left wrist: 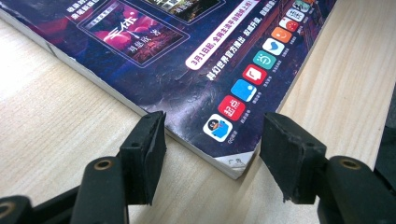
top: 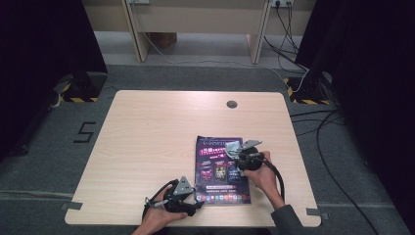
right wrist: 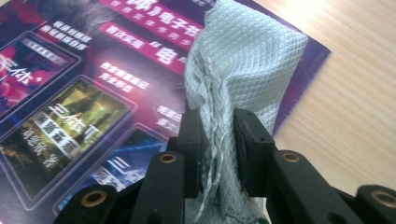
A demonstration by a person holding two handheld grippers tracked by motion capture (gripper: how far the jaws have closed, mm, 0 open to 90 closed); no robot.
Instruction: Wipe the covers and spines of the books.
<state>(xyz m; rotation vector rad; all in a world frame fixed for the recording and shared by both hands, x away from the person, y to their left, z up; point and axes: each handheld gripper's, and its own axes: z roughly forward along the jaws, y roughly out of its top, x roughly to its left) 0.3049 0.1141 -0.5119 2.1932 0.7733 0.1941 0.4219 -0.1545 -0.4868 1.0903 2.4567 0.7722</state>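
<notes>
Right gripper view: cloth (right wrist: 243, 60) between right claw (right wrist: 219, 135) pads.

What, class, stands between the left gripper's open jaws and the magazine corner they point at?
Nothing visible does. The left gripper is open, its jaws on either side of the magazine corner without touching it, with bare table between. The right gripper holds a cloth farther up the cover, clear of that corner.

The pale light-wood table (top: 147, 147) looks matt, with fine straight grain. The dark purple paper magazine (left wrist: 187, 84) has a glossy cover, slightly wrinkled and worn white at one corner. The pale green quilted cloth (right wrist: 243, 60) looks soft, embossed in small diamonds. The black jaw pads (left wrist: 289, 158) look matt, rough-edged rubber.
</notes>
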